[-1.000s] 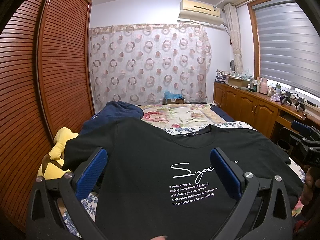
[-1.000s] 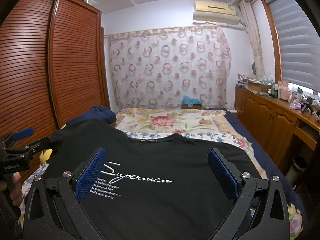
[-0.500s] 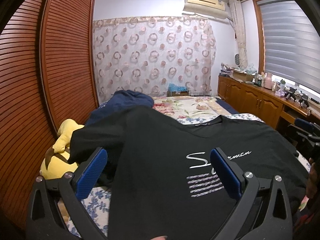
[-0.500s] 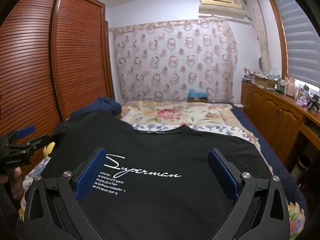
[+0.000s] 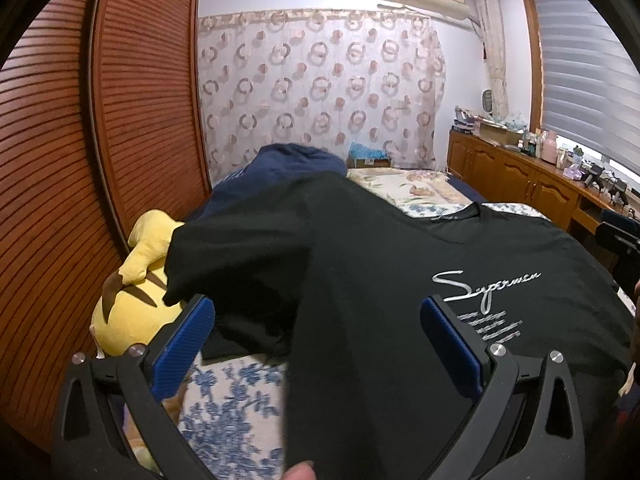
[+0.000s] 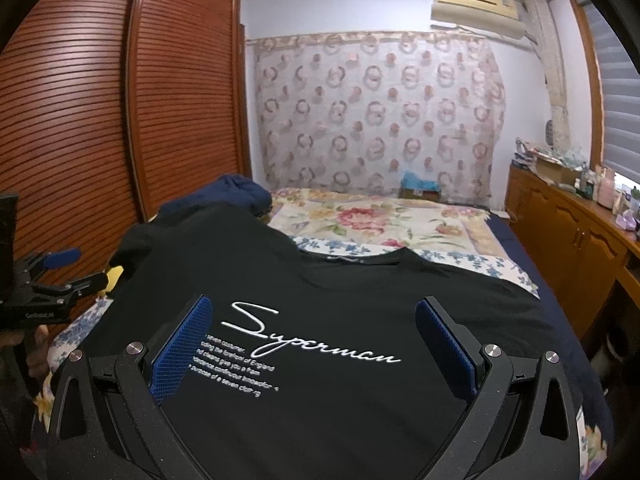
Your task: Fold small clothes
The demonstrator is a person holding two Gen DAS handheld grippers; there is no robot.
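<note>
bed (image 6: 372,216), black t-shirt (image 6: 340,300), yellow plush (image 5: 132,304) left view only

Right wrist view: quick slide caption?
Open right gripper above a black T-shirt spread on the bed.

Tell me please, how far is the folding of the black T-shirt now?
Done: the black T-shirt lies spread print-up on the bed, collar away from the cameras. In hand: nothing is gripped; the left tongs and right tongs are both open above the shirt, near its lower part. Left: every fold. The left sleeve looks rumpled beside the yellow plush toy.
</note>
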